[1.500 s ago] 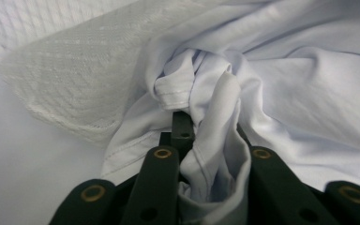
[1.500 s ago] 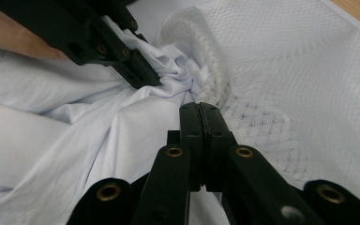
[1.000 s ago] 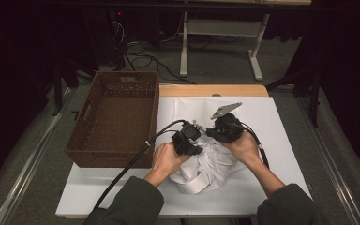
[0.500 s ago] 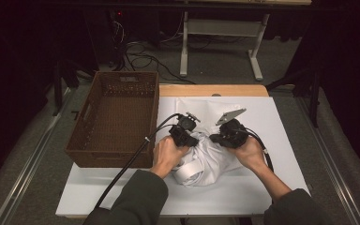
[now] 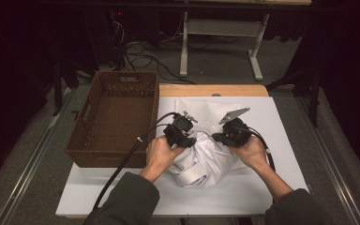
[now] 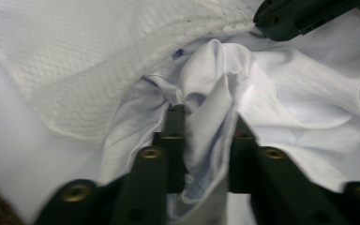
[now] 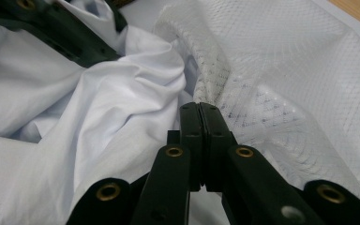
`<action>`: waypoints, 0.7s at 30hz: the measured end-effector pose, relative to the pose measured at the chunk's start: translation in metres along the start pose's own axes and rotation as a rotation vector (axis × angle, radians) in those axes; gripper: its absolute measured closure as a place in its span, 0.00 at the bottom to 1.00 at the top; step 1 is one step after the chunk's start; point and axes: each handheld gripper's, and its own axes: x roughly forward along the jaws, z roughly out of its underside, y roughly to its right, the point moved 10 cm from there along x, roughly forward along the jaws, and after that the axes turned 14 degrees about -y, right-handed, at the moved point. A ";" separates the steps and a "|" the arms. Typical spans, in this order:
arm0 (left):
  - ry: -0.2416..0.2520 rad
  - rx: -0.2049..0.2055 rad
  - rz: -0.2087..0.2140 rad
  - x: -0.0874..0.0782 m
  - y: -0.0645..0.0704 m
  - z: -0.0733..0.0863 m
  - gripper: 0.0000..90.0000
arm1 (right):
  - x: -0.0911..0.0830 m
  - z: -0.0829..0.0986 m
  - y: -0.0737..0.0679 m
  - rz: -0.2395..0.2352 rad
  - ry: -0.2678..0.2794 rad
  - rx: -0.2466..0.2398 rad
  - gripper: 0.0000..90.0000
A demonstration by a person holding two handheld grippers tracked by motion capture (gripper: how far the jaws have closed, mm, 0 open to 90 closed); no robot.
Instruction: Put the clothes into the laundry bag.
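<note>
While I watch from above, white shirt bunched at lower centre of frame on the surface, left claw parted around a fold of it, right claw pressed together beside white mesh fabric, brown basket at left.

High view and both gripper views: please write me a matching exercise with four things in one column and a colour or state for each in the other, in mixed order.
Things:
1. basket
2. left tongs
3. right tongs
4. white cloth

States:
a. jaws pressed together
b. crumpled in a heap
c. brown and woven
d. jaws apart, with a fold of fabric between them

Pairs: 1-c, 2-d, 3-a, 4-b.
</note>
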 end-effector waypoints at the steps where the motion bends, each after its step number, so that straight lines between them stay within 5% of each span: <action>1: -0.003 0.000 0.034 0.003 0.002 -0.001 0.92 | 0.000 0.000 0.000 -0.001 0.000 0.005 1.00; 4: 0.008 0.039 0.098 0.009 0.019 -0.003 0.95 | -0.001 -0.002 0.001 -0.004 0.003 0.008 1.00; 8: -0.004 0.063 0.092 0.016 0.033 -0.002 0.95 | -0.003 -0.003 -0.003 -0.004 0.011 0.012 1.00; 13: -0.041 -0.013 0.016 0.036 0.015 -0.006 0.95 | -0.006 -0.006 -0.009 0.000 0.028 -0.021 1.00; 16: -0.036 -0.102 0.015 0.050 -0.001 -0.013 0.95 | -0.006 -0.007 -0.015 -0.005 0.024 -0.034 1.00; 21: -0.033 -0.122 -0.031 0.052 -0.011 -0.014 0.94 | -0.004 -0.004 -0.016 0.000 0.010 -0.053 1.00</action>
